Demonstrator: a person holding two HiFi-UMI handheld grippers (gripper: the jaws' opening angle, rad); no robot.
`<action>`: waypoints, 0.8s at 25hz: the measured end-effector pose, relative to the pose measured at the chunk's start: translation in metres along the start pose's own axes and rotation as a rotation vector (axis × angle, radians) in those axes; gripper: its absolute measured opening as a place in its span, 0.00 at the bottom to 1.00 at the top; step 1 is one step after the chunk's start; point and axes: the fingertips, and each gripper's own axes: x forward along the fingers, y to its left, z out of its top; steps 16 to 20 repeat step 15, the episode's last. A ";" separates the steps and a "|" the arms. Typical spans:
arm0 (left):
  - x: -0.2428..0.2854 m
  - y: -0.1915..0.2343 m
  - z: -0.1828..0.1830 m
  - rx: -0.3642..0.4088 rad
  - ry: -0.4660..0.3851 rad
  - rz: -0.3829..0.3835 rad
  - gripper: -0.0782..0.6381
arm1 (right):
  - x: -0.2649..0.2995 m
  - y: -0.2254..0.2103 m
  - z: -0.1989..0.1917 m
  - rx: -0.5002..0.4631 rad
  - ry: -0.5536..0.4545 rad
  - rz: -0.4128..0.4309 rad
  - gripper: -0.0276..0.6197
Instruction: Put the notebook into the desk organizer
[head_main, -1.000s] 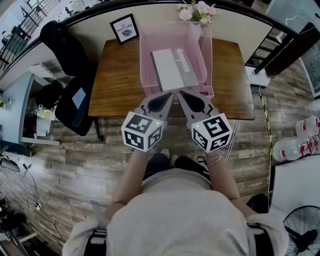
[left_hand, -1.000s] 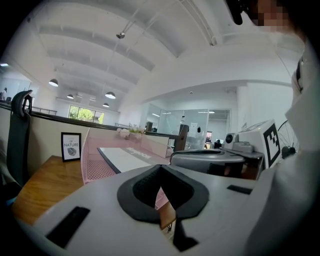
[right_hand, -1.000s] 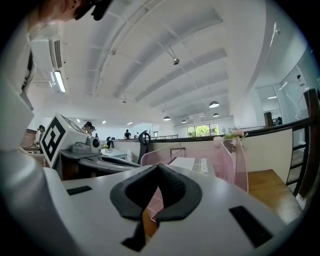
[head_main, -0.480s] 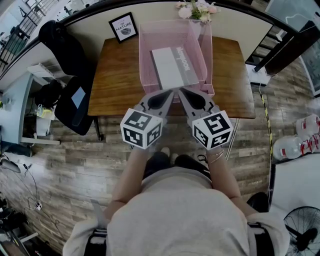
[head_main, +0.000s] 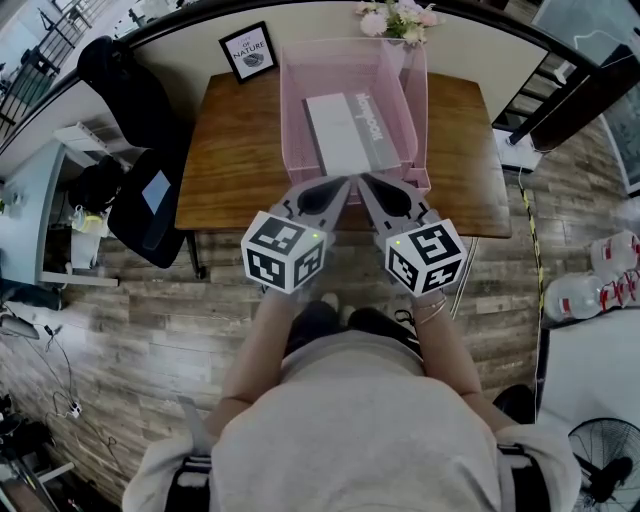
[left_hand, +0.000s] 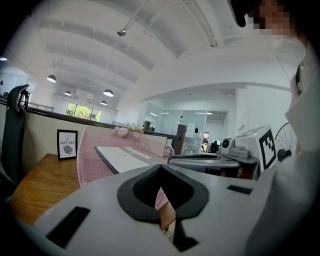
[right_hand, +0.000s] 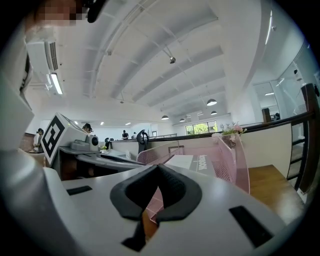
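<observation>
- At the left gripper (left_hand: 161, 172): jaws pressed together, nothing pinched between them.
- At the right gripper (right_hand: 159, 169): jaws likewise closed tight, empty.
- From the head view: both held side by side, tips angled toward each other above the near edge of the brown wooden table (head_main: 235, 150), just beside the front wall of the pink wire-mesh desk organizer (head_main: 292, 120).
- Inside that organizer: the grey-and-white notebook (head_main: 345, 130), lying flat on the bottom, apart from both grippers.
- Beyond the organizer, at the table's far edge: a black-framed picture (head_main: 248, 55) to the left, pink flowers (head_main: 395, 18) to the right.
- Left of the table: a black chair (head_main: 120, 90).
</observation>
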 end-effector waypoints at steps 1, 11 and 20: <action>0.000 0.001 0.000 0.000 0.001 0.000 0.13 | 0.000 -0.001 0.000 -0.001 -0.001 -0.003 0.06; 0.003 0.001 -0.001 0.010 0.014 -0.009 0.13 | 0.006 0.001 0.002 -0.031 0.018 0.004 0.06; 0.001 0.004 0.000 0.002 0.011 -0.007 0.13 | 0.007 0.004 0.004 -0.034 0.018 0.010 0.06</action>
